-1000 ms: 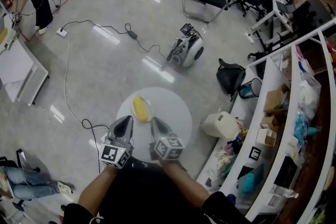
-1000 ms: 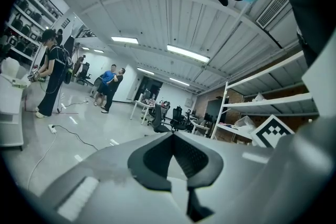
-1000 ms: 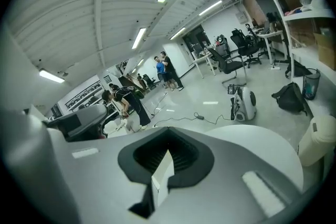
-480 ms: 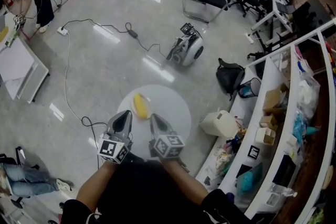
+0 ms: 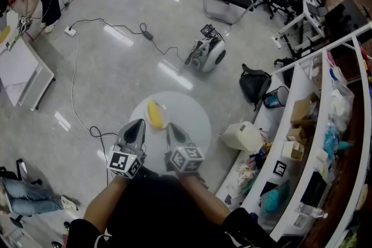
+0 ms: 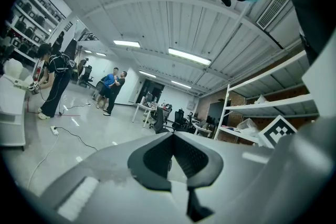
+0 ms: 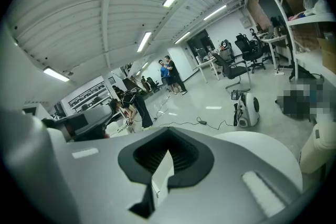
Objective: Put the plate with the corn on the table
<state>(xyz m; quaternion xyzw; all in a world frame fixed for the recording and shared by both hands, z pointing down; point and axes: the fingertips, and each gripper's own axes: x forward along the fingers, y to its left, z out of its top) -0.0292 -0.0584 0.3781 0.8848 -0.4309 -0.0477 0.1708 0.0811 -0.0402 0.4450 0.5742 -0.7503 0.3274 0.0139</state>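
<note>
Plate (image 5: 157, 119) lies on the round white bench (image 5: 192, 120), toward its far left part, and holds one yellow corn (image 5: 153, 112) cob. Nothing else is seen on the plate. Left claw (image 5: 139, 124) hangs over the near left edge of the bench, just short of the plate, jaws together and empty. Right claw (image 5: 172, 128) hangs beside it, near the plate, jaws likewise closed on nothing. On the floor right of the bench stands a white canister (image 5: 243, 137). Further right, the shelving (image 5: 302, 125) carries cardboard boxes and bags.
</note>
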